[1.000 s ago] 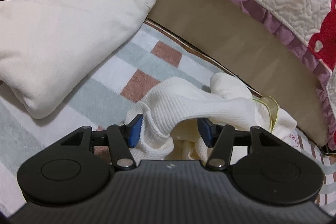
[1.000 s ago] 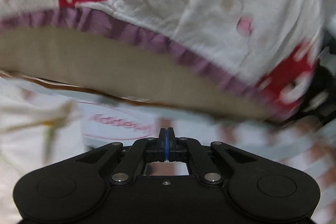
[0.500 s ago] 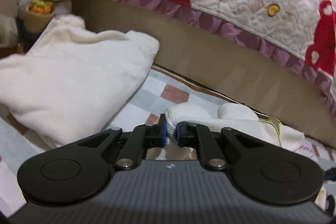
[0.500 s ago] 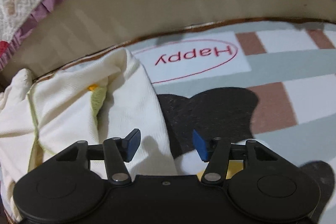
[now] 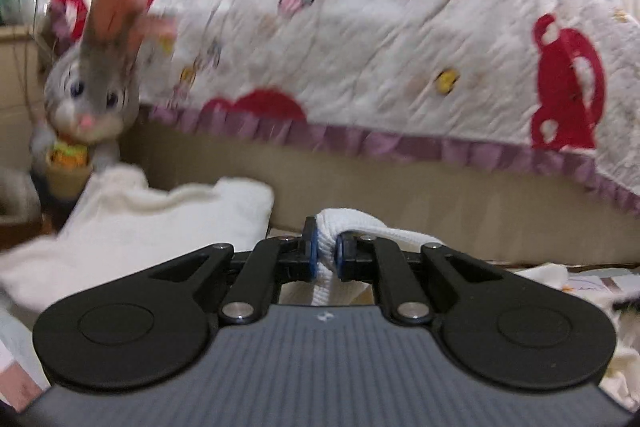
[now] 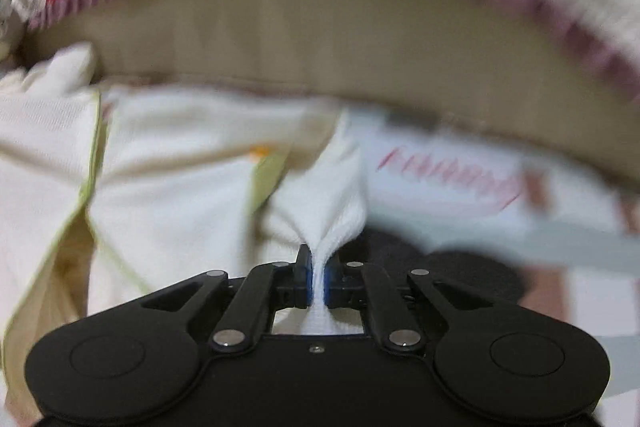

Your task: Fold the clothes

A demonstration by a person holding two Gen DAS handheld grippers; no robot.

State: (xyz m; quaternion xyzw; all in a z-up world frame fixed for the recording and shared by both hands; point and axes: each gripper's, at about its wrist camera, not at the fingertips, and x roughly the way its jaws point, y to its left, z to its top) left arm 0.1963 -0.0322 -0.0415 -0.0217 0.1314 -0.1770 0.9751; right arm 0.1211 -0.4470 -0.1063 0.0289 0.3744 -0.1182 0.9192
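A cream ribbed garment (image 6: pixel 180 187) with pale green trim lies crumpled on a checked mat. My right gripper (image 6: pixel 316 283) is shut on a pinched fold of its cloth, low over the mat. In the left wrist view my left gripper (image 5: pixel 324 255) is shut on another ribbed fold of the same cream garment (image 5: pixel 360 227), lifted so the cloth drapes over the right finger. The rest of the garment lies hidden under the left gripper body.
A folded cream cloth (image 5: pixel 152 223) lies left of the left gripper. Behind it sits a grey plush rabbit (image 5: pixel 92 99). A tan bed side (image 5: pixel 400 183) under a white quilt with red shapes (image 5: pixel 380 47) bounds the far side. The mat shows red lettering (image 6: pixel 448 171).
The left gripper closed on the garment and rose, tilting up toward the quilt. The right gripper, open half a second ago beside the garment, has closed on a fold of it.
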